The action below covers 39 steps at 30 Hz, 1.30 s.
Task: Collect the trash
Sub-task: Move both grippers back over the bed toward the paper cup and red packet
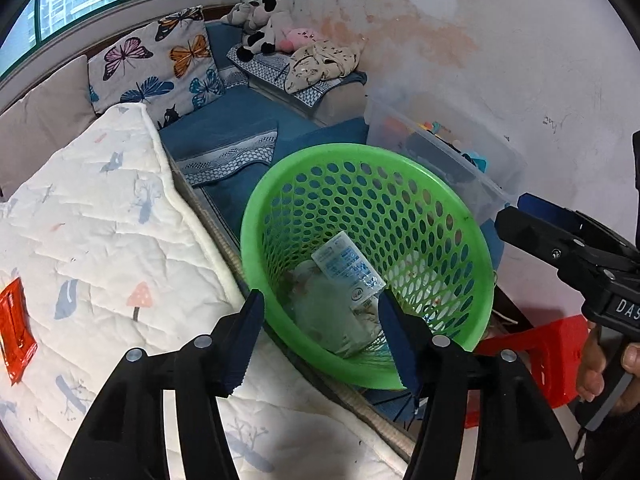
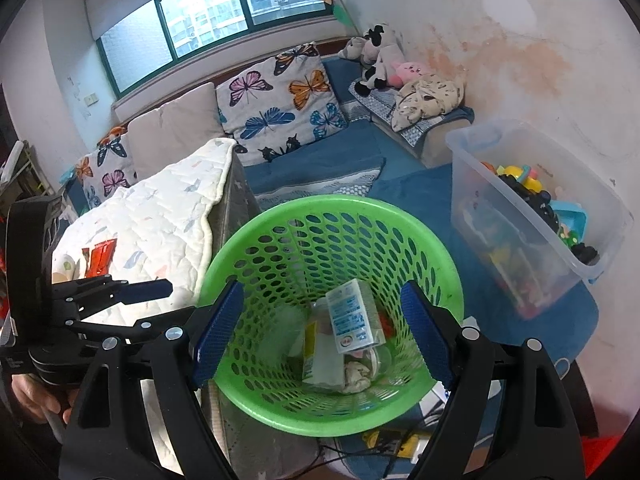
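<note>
A green perforated basket (image 1: 460, 240) (image 2: 320, 204) stands between the bed and the wall. Inside lie a blue-and-white carton (image 1: 348, 268) (image 2: 350, 316) and crumpled wrappers (image 2: 356, 372). My left gripper (image 1: 320, 340) hovers over the basket's near rim, open, with nothing pressed between its blue pads. My right gripper (image 2: 322, 332) also hangs open above the basket, empty. Each gripper shows in the other's view: the right one (image 1: 516, 212) at the right edge, the left one (image 2: 176, 300) at the left. A red wrapper (image 1: 16, 328) (image 2: 100, 256) lies flat on the white quilt.
The white quilt (image 1: 100, 220) covers the bed left of the basket. A clear plastic bin of toys (image 2: 540, 220) stands by the stained wall on the right. A red plastic stool (image 1: 540, 352) is near the right hand. Butterfly pillows (image 2: 280, 104) and plush toys (image 2: 380, 60) lie farther back.
</note>
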### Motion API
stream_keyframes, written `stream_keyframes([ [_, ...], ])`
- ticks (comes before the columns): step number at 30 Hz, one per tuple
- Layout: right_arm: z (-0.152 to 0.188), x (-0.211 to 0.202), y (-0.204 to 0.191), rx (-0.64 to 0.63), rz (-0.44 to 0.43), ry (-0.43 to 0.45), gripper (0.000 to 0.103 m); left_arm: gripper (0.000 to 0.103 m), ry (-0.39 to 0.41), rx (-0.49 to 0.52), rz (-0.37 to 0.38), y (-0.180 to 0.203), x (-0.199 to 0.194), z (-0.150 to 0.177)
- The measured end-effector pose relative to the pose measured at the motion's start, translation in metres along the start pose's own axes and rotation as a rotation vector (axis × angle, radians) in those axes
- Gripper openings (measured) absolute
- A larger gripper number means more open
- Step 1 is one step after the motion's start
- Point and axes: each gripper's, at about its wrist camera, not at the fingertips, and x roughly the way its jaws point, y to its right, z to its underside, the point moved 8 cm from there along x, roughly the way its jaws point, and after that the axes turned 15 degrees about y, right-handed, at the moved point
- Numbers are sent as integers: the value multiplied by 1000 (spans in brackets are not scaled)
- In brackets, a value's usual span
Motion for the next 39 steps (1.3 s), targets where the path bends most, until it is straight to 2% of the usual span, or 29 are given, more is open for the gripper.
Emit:
stream_keyframes([
  [7,-2,-3,-19,1,-42,3,81,64,23,-30,-50,-26,-24,3],
  [15,-2,-6,-67,-44,-124,-5,83,69,48,-100,-132,-77,-58,14],
  [25,-1,-3,-149,-120,-257,-12,85,74,85,-188,-299,-161,-111,33],
  [34,6,21,-223,-172,-359,-53,85,77,117,-320,-483,-262,-172,53],
  [39,8,35,-261,-199,-402,-70,86,86,141,-410,-578,-314,-201,54],
])
